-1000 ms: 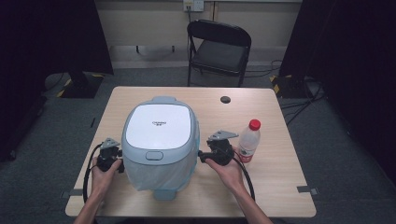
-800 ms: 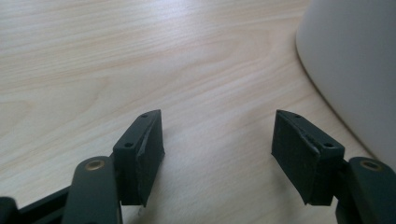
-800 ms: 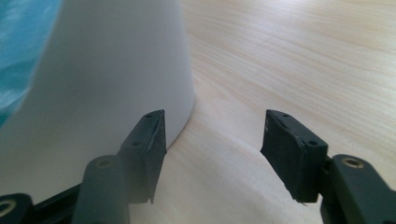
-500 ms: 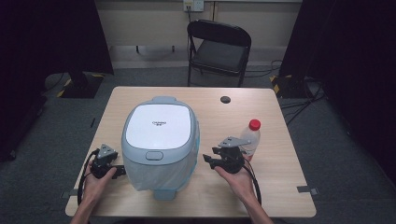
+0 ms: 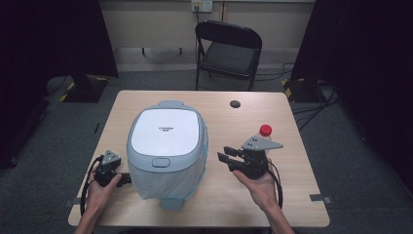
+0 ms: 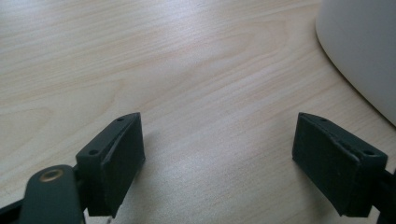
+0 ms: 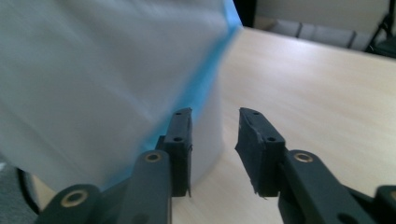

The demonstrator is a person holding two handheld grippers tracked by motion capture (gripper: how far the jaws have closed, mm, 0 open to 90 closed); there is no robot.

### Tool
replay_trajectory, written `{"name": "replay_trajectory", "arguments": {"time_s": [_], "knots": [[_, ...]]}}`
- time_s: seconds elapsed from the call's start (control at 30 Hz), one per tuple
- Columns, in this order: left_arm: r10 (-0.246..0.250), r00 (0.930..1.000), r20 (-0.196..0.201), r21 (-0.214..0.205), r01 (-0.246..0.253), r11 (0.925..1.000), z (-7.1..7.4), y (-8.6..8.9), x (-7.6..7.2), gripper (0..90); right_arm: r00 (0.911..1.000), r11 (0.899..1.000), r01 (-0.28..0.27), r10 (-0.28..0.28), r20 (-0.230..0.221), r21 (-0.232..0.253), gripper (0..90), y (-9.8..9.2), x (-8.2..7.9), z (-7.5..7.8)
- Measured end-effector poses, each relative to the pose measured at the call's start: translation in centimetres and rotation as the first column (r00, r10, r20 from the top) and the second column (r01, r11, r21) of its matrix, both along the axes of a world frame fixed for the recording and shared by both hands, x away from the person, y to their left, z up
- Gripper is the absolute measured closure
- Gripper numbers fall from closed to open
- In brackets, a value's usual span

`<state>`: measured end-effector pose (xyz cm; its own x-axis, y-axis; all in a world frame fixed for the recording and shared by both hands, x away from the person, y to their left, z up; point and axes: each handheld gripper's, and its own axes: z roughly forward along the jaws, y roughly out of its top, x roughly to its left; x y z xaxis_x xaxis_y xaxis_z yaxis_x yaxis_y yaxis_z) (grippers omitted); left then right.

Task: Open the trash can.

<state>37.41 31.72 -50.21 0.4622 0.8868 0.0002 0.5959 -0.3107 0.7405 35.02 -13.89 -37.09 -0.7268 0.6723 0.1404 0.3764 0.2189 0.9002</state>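
The left gripper (image 5: pixel 127 179) lies low on the table (image 5: pixel 272 126), held in the person's left hand (image 5: pixel 100 192) at the near left edge. Its fingers (image 6: pixel 114 161) point toward the lower left flank of the bin and stand wide apart; they have just been opening, and bare wood shows between them. In the left gripper view, the pale wall of the bin (image 6: pixel 364 51) curves past the upper right corner, clear of both fingers.

The pedal bin (image 5: pixel 166 146) stands upright at the middle of the table, nearer the person's side. It has a white lid with a grey-blue rim and a push latch at its front edge. A thin translucent liner bag (image 5: pixel 168 181) with a blue edge hangs down over its body.

The right gripper (image 5: pixel 227 159) is raised above the table in the person's right hand (image 5: pixel 260 187), just beside the right flank of the bin, pointing at it. Its fingers (image 7: pixel 180 140) have just been closing and now leave a narrow gap with nothing in it. In the right gripper view, the blurred liner and its blue edge pass close beside the left finger; contact cannot be judged.

A clear plastic bottle (image 5: pixel 264 134) with a red cap stands behind the right gripper. A small black disc (image 5: pixel 235 104) lies near the far edge. A black folding chair (image 5: pixel 228 51) stands beyond the table.
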Motion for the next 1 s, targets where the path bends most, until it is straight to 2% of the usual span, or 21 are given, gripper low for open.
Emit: {"name": "replay_trajectory", "arguments": {"time_s": [0.03,0.13,0.2,0.3,0.33,0.4,0.43,0.47,0.5,0.57,0.6,0.63,0.67,0.7,0.73,0.77,0.8,0.83,0.9,1.0], "knots": [[-0.001,1.0,0.001,0.002,0.001,1.0,0.0,0.0,0.0,16.0,0.9994,1.0,-0.021,0.02,0.028,0.021,70.8,0.4,-0.2,1.3],[0.0,1.0,0.0,0.001,0.0,1.0,0.0,0.0,0.0,15.9,0.9976,0.998,-0.052,0.05,0.047,0.038,73.8,0.8,-0.4,2.4],[0.001,1.0,0.0,0.0,-0.001,1.0,0.0,0.0,0.0,15.9,0.9923,0.994,-0.095,0.09,0.085,0.059,79.2,1.6,-0.8,4.5],[0.001,1.0,0.0,0.001,-0.001,1.0,0.0,0.0,0.0,16.0,0.9887,0.993,-0.096,0.088,0.122,0.064,81.9,1.8,-1.3,5.7],[0.001,1.0,0.001,0.001,-0.001,1.0,0.0,0.0,0.0,16.0,0.9843,0.992,-0.102,0.091,0.151,0.07,83.5,1.9,-1.7,6.5],[0.001,1.0,0.0,0.0,-0.001,1.0,0.0,0.0,0.0,15.9,0.9782,0.989,-0.12,0.103,0.18,0.082,86.4,2.2,-2.2,7.5],[0.001,1.0,0.0,0.002,-0.001,1.0,0.0,0.0,0.0,15.9,0.9745,0.987,-0.136,0.119,0.19,0.082,87.7,2.5,-2.4,8.0],[0.001,1.0,0.0,0.002,-0.001,1.0,0.0,0.0,0.0,15.9,0.9663,0.98,-0.181,0.161,0.201,0.087,90.0,3.3,-3.0,8.7],[0.002,1.0,-0.001,0.002,-0.002,1.0,0.0,0.0,0.0,15.9,0.9663,0.98,-0.181,0.161,0.201,0.087,90.0,3.3,-3.0,8.7],[0.002,1.0,0.0,0.002,-0.002,1.0,0.0,0.0,0.0,15.9,0.9566,0.97,-0.23,0.21,0.202,0.082,90.0,4.6,-3.4,9.0],[0.003,1.0,-0.001,0.002,-0.003,1.0,0.0,0.0,0.0,15.9,0.9483,0.961,-0.266,0.247,0.2,0.078,90.0,5.7,-3.7,9.0],[0.002,1.0,-0.001,0.001,-0.002,1.0,0.0,0.0,0.0,15.9,0.9483,0.961,-0.266,0.247,0.2,0.078,90.0,5.7,-3.7,9.0],[0.003,1.0,0.0,0.0,-0.003,1.0,0.0,0.0,0.0,15.9,0.9375,0.949,-0.304,0.282,0.203,0.082,90.0,6.9,-4.1,8.8],[0.002,1.0,-0.001,0.0,-0.002,1.0,0.0,0.0,0.0,15.9,0.9375,0.949,-0.304,0.282,0.203,0.082,90.0,6.9,-4.1,8.8],[0.003,1.0,-0.001,0.0,-0.003,1.0,0.0,0.0,0.0,15.9,0.9283,0.941,-0.328,0.306,0.212,0.079,90.0,7.6,-4.4,8.7],[0.002,1.0,-0.001,0.0,-0.002,1.0,0.0,0.0,0.0,15.9,0.9235,0.937,-0.342,0.322,0.209,0.071,90.0,8.2,-4.7,8.5],[0.002,1.0,-0.001,0.0,-0.002,1.0,0.0,0.0,0.0,15.9,0.9144,0.927,-0.371,0.352,0.199,0.061,90.0,9.5,-5.1,8.2],[0.003,1.0,-0.001,0.0,-0.003,1.0,0.0,0.0,0.0,15.9,0.9144,0.927,-0.371,0.352,0.199,0.061,90.0,9.5,-5.1,8.2],[0.003,1.0,-0.001,0.0,-0.003,1.0,0.0,0.0,0.0,15.9,0.9083,0.919,-0.391,0.377,0.182,0.048,90.0,10.6,-5.1,7.9],[0.003,1.0,-0.001,-0.001,-0.003,1.0,0.0,0.0,0.0,15.9,0.9074,0.918,-0.395,0.386,0.166,0.025,90.0,11.4,-5.0,7.5]]}}
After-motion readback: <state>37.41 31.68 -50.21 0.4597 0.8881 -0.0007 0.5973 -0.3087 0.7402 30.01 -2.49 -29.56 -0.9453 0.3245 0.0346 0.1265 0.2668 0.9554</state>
